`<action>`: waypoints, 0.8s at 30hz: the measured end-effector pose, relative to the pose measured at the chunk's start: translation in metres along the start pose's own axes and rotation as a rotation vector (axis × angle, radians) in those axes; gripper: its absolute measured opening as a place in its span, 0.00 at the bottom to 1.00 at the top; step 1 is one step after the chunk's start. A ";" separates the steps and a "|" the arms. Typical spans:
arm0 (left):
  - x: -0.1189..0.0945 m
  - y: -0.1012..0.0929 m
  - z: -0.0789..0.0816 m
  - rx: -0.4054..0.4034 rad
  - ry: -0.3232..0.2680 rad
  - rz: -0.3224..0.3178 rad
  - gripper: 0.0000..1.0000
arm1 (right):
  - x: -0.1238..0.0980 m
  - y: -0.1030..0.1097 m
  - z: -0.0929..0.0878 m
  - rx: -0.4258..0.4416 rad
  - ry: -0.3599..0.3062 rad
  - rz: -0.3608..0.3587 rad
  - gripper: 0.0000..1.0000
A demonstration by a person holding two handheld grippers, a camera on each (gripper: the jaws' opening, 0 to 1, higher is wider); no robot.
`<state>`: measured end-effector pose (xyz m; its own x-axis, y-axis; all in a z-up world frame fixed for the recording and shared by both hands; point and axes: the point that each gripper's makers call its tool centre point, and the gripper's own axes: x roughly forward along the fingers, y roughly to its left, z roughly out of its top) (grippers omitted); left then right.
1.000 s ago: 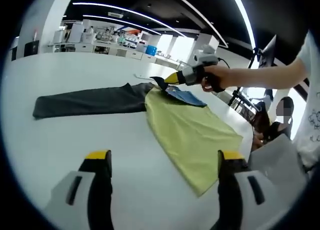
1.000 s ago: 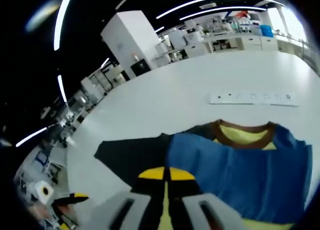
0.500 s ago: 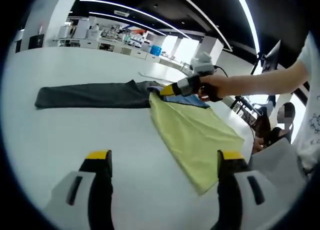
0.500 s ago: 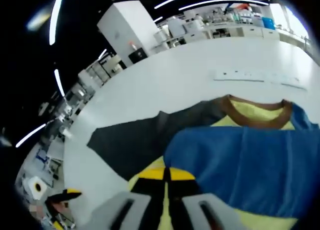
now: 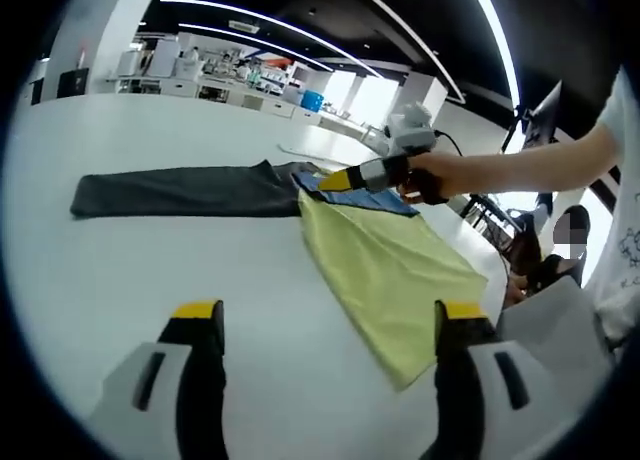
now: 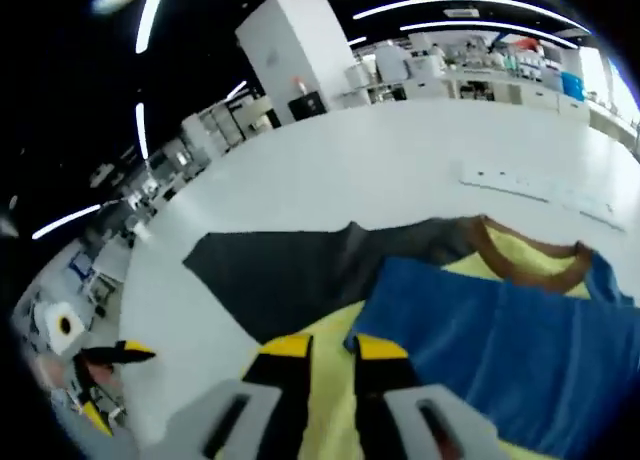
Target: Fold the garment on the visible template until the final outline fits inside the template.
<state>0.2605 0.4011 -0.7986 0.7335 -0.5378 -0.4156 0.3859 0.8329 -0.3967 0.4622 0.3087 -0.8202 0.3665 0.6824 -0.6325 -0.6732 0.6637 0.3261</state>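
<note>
**One garment, spread flat on the counter, long axis running from the dark sleeve to the yellow hem**

You have a single garment (image 5: 380, 265) lying on the white counter (image 5: 150, 270). In your left gripper view its yellow body stretches toward the lower right, while one dark grey sleeve (image 5: 180, 192) reaches out straight to the left, so the piece makes a long bent strip across the counter. A blue panel (image 5: 365, 195) sits where the sleeve meets the body. In your right gripper view you see the same garment from the collar side: the blue panel (image 6: 520, 350) lies over the yellow, a brown-edged neckline (image 6: 520, 255) shows beyond it, and the dark sleeve (image 6: 280, 275) points away to the left.

Your right hand-held gripper (image 5: 335, 181) is at the blue panel near the collar, held by your hand (image 5: 425, 175). In its own view (image 6: 335, 348) the two yellow-tipped jaws stand a little apart with yellow cloth showing in the gap; you cannot tell from this whether they are gripping it.

Your left hand-held gripper (image 5: 330, 310) hangs over bare counter short of the garment's near edge, jaws wide apart, with nothing between them.

One long white strip (image 6: 545, 190) lies on the counter beyond the collar, apart from the garment.
</note>
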 end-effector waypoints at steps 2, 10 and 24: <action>0.001 -0.004 0.003 0.003 -0.006 -0.004 0.84 | -0.006 0.005 -0.003 -0.019 -0.014 0.005 0.29; 0.000 -0.009 0.009 0.023 -0.009 -0.016 0.84 | -0.022 0.000 -0.003 -0.098 -0.040 -0.028 0.64; -0.004 -0.009 0.019 0.059 -0.001 -0.030 0.86 | -0.065 -0.019 -0.006 -0.103 -0.091 -0.054 1.00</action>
<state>0.2644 0.3980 -0.7778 0.7215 -0.5627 -0.4035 0.4403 0.8226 -0.3599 0.4467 0.2503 -0.7898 0.4572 0.6746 -0.5795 -0.7118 0.6683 0.2164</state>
